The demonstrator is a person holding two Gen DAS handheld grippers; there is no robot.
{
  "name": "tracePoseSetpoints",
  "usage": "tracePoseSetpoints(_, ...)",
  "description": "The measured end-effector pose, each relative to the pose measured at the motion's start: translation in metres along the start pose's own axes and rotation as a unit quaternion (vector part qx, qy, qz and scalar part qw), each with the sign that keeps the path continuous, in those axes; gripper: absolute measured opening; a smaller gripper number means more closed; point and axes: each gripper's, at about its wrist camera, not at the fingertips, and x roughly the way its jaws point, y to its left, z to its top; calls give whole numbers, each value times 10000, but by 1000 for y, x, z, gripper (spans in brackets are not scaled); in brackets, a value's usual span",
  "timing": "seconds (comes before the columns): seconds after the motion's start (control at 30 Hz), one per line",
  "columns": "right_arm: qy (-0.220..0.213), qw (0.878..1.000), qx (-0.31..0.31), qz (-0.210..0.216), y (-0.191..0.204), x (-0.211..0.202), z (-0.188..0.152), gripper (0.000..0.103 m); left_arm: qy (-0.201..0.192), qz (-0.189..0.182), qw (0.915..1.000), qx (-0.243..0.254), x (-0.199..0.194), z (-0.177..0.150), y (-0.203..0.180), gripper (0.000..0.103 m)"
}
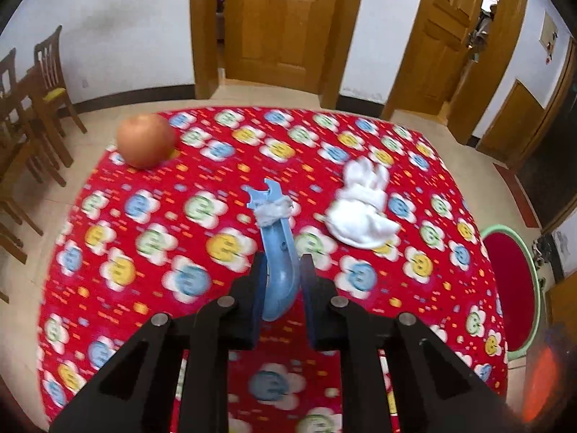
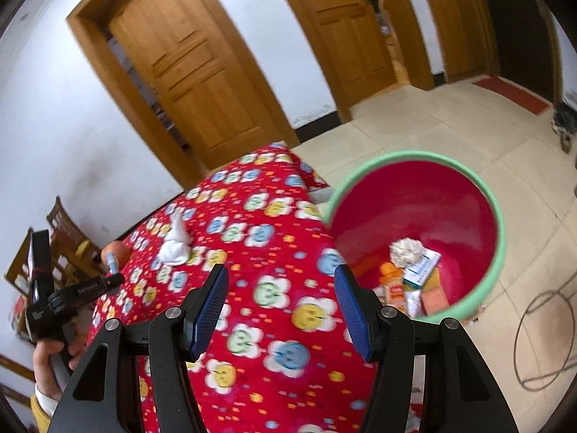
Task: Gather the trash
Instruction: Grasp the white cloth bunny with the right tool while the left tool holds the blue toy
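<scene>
The left tool [image 1: 279, 278] is clamped on a blue plastic piece [image 1: 277, 249] above the surface [image 1: 202, 324]; carry it level over the bin [image 2: 494, 238] before letting go. The right tool [image 2: 281, 306] stands apart, empty. Tissue [image 1: 360, 209] remains. Writing on the bin's packets is too blurred to read

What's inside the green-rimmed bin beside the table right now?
In the bin, red inside, lie a crumpled paper ball, a small white box and orange wrappers. The right gripper covers the near rim, so anything beneath there is hidden.
</scene>
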Motion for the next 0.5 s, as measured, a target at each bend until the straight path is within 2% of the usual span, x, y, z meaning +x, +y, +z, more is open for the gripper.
tracePoseSetpoints(0.3, 114, 9972, -686, 259, 70, 23, 25, 62, -165, 254, 9994, -137, -6, 17, 48, 18)
tracePoseSetpoints(0.5, 271, 9945, -937, 387, 110, 52, 34, 62, -202, 321, 9992, -159, 6, 28, 60, 18)
